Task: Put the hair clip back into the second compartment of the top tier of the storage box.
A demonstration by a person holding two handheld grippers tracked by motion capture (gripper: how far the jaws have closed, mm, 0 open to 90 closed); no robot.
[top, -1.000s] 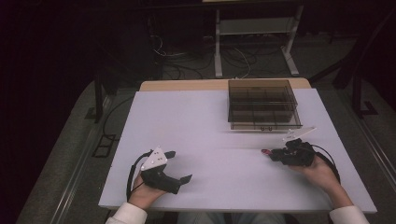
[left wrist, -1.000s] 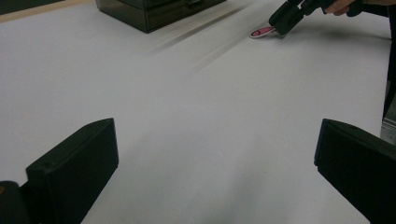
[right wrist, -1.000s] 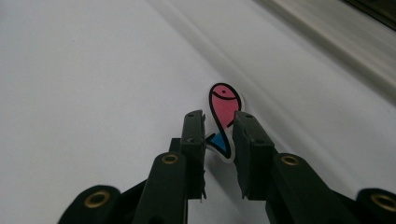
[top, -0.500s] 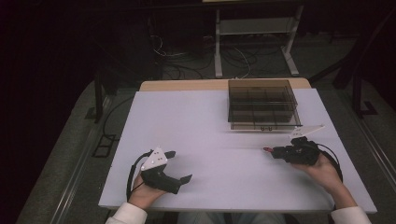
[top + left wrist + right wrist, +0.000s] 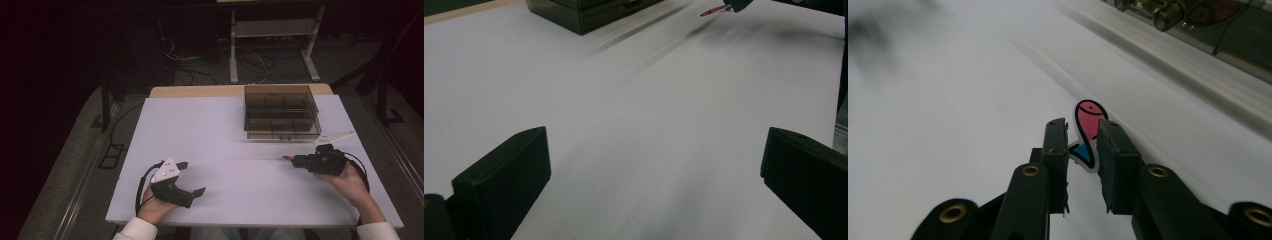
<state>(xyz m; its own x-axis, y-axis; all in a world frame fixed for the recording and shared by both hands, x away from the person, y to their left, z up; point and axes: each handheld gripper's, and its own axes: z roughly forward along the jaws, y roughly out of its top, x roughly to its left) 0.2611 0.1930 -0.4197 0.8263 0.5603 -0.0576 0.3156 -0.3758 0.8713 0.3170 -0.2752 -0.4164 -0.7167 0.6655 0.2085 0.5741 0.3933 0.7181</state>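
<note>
A small flat fish-shaped piece (image 5: 1088, 117), pink with a blue tail and a black outline, sits between the jaws of my right gripper (image 5: 1082, 126), which is shut on it. Its pink head pokes out past the tips. From above, the right gripper (image 5: 296, 160) lies low over the table's right side and points left, with the fish piece (image 5: 287, 158) at its tip. My left gripper (image 5: 193, 177) rests near the front left edge with its jaws wide apart. Only bare table lies between them in the left gripper view (image 5: 654, 170).
A dark transparent box (image 5: 281, 111) with several compartments stands at the back right of the white table (image 5: 225, 130), just beyond the right gripper. Beyond the table's far edge, cables and a white stand frame (image 5: 272, 30) are on the floor.
The right hand has shifted and turned slightly, with the fish piece still between its jaws. The left hand has not moved.
</note>
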